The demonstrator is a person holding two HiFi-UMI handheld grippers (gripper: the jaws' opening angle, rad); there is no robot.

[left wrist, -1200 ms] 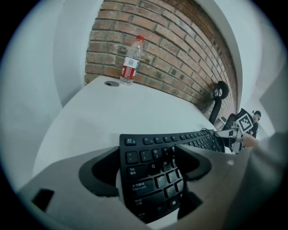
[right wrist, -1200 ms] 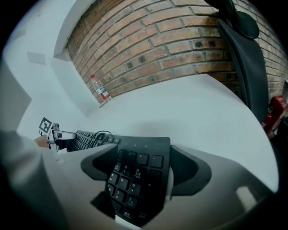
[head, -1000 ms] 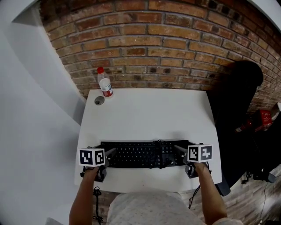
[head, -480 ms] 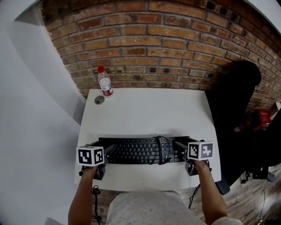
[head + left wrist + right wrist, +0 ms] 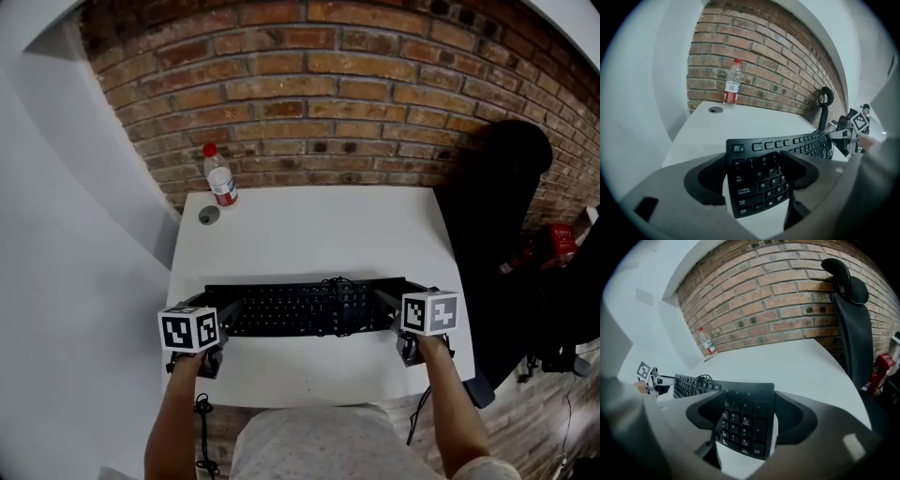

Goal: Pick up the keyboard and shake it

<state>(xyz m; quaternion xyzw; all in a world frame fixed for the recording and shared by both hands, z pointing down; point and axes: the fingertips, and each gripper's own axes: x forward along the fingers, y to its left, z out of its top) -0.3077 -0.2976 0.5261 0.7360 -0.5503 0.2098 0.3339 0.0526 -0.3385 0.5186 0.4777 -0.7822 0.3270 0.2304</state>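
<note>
Head view | white table [image 5: 309,234], brick wall [image 5: 328,103] | keyboard [image 5: 300,307] gripped: left tool [image 5: 223,319]; right tool [image 5: 388,309], jaws just closing

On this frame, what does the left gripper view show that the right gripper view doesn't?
Only the left gripper view: the keyboard's Esc end between the left gripper's jaws, and the right-hand marker cube at the far end.

Only the right gripper view: the number-pad end between the right gripper's jaws, which have just been closing on it, the left-hand marker cube, and a red object low at the right edge.

Both: the bottle, the brick wall and the white table.
</note>
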